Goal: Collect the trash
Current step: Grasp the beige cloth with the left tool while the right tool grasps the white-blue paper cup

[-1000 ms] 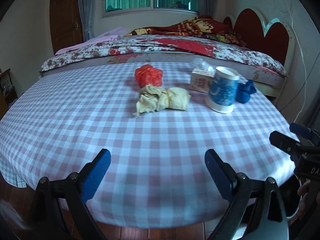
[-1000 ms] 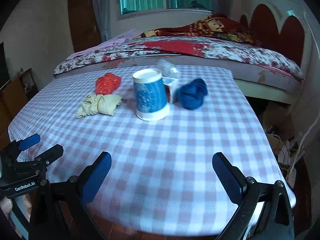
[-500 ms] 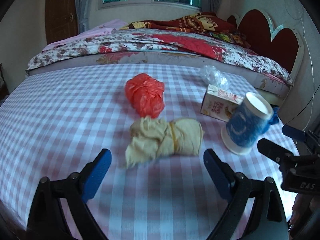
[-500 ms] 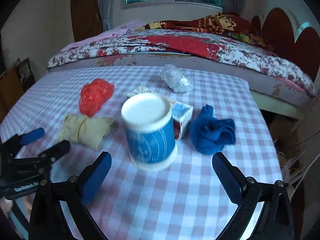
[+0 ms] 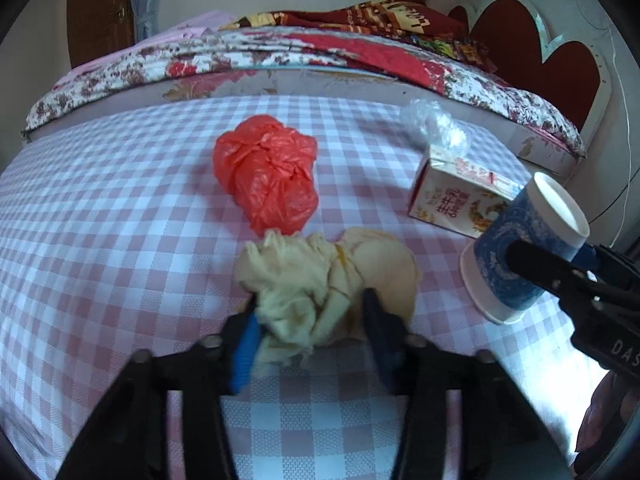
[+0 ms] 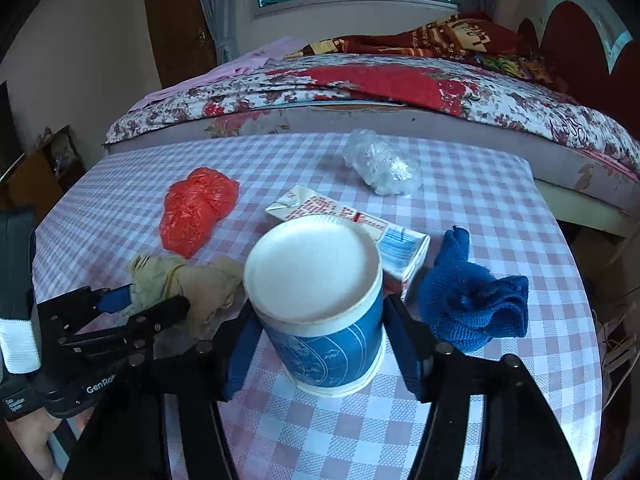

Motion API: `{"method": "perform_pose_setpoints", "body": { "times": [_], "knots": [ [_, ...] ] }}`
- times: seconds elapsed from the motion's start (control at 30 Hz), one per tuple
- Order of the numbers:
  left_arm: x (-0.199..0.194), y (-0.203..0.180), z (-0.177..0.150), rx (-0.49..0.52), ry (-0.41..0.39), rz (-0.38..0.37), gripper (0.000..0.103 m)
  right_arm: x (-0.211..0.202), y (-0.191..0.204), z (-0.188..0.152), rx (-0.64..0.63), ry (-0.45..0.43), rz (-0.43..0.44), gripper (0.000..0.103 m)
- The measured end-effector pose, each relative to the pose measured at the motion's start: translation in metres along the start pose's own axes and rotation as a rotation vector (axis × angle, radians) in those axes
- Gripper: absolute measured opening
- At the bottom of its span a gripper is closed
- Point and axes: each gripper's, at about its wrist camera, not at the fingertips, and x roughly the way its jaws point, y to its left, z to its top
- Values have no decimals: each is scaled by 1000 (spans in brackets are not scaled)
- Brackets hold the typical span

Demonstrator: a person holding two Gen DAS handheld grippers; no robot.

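On the checked tablecloth lie several pieces of trash. My left gripper is shut on a crumpled cream cloth wad, which also shows in the right wrist view. My right gripper is closed around an upside-down blue and white paper cup, its fingers touching both sides; the cup stands on the table and also shows in the left wrist view. A red plastic bag lies just beyond the cloth wad.
A small carton lies behind the cup, a blue cloth to its right, and a clear plastic wad farther back. A bed with a floral cover runs along the table's far edge. A wooden cabinet stands left.
Both grippers moved forward over the table and closed: the left on the cream cloth wad, the right around the paper cup.
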Motion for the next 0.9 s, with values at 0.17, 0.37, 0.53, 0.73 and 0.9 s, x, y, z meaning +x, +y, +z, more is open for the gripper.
{"method": "perform_pose_setpoints", "body": {
  "times": [0.17,0.37,0.53,0.73,0.9],
  "knots": [
    [-29,-1,-7,5,-78,-21,25,-23,0,-5,2,-49,13,57],
    [-59,-6,-18,10,-130,-32,24,-53,-4,-19,9,-74,20,57],
    [-75,-18,-31,20,-135,-43,24,-77,-11,-34,26,-80,5,57],
    [-100,-35,-47,39,-155,-44,24,-109,-17,-51,33,-95,-19,57],
    [-117,-50,-57,55,-167,-67,24,-136,-22,-64,47,-115,-29,57]
  ]
}}
